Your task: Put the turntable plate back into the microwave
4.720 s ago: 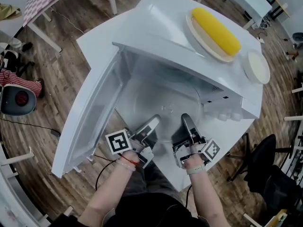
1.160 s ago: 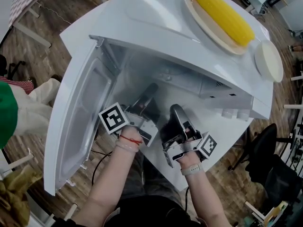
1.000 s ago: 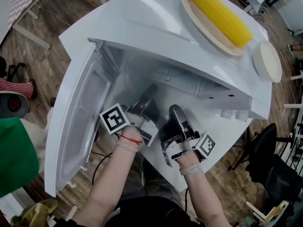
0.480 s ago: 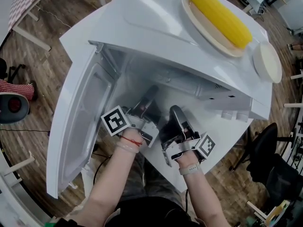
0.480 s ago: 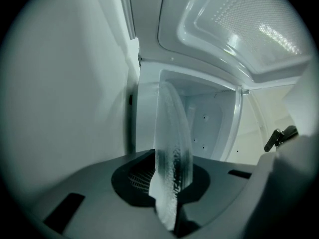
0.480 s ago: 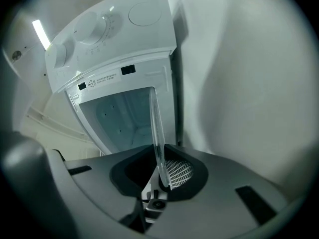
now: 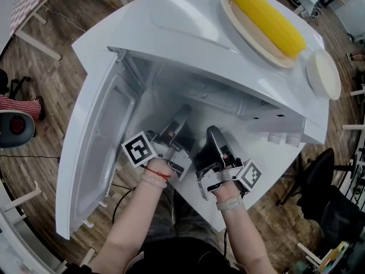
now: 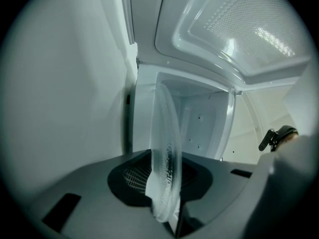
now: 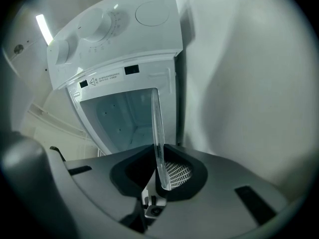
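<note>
The clear glass turntable plate (image 8: 164, 153) shows edge-on between the jaws in both gripper views, its rim (image 9: 157, 128) running into the microwave cavity (image 7: 188, 96). My left gripper (image 7: 178, 123) is shut on the plate's near left rim. My right gripper (image 7: 212, 140) is shut on its near right rim. Both reach into the cavity opening, side by side. In the head view the plate itself is barely visible against the white interior. The microwave door (image 7: 97, 153) hangs open to the left.
On the microwave top (image 7: 182, 16) sits a plate with a yellow corn cob (image 7: 265, 19) and a small white dish (image 7: 324, 73). The control knobs (image 9: 94, 21) are right of the cavity. Wooden floor, chairs and table legs surround the white table (image 7: 268, 170).
Since 4.7 s ago both grippers have pushed deeper into the cavity with the plate. Over the last second they have barely moved; a green shape at the left edge has left the view.
</note>
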Tool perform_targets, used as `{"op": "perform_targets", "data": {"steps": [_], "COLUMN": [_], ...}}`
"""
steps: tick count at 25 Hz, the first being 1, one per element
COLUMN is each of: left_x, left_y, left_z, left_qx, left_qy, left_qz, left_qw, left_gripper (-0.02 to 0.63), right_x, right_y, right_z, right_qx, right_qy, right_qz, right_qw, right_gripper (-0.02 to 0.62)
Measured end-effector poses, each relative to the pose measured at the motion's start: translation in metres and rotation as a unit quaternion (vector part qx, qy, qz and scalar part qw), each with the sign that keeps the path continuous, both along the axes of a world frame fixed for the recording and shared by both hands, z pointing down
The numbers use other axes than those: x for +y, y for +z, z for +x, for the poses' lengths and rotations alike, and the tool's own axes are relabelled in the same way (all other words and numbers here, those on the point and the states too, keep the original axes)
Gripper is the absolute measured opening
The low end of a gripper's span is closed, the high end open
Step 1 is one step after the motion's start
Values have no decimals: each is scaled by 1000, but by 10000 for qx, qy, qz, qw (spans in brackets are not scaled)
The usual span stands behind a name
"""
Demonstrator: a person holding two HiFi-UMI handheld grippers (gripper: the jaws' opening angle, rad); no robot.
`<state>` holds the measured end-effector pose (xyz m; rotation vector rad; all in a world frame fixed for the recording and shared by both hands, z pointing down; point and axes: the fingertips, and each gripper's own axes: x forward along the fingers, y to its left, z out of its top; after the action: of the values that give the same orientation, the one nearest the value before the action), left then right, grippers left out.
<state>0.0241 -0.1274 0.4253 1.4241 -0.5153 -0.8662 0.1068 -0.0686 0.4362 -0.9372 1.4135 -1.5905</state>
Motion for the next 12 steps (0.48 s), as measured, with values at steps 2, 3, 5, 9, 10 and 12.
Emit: {"op": "perform_targets", "data": {"steps": [2,3,5,9,10,12], "left_x": [4,6,9,12,12,13], "left_y": [0,-1,-1,0,0,0], "left_z": [-1,-1,-1,-1,-1,0], "left_qx": [2,5,7,1,-1,-23], "left_qy": [17,32,50,71,89,140], "left_qz": [25,38,40,31,42,85], "left_qw": [10000,10000,10000,10000,10000,9999], "left_gripper": [75,75,75,75,75,75], "right_x": [-1,-2,-6,-11,-12,-12], "right_y": [-1,-2,-5,-7,-7,-6], "right_z": [0,0,1,0,0,0], "right_qx": [27,48,86,91,81,54], "right_qy": [-6,-11,-20,-14,-6,21], "right_qz": [26,47,99,149,148,131], "right_qw": [10000,10000,9999,9998,9999,9999], "right_gripper": [57,57,57,58,58,58]}}
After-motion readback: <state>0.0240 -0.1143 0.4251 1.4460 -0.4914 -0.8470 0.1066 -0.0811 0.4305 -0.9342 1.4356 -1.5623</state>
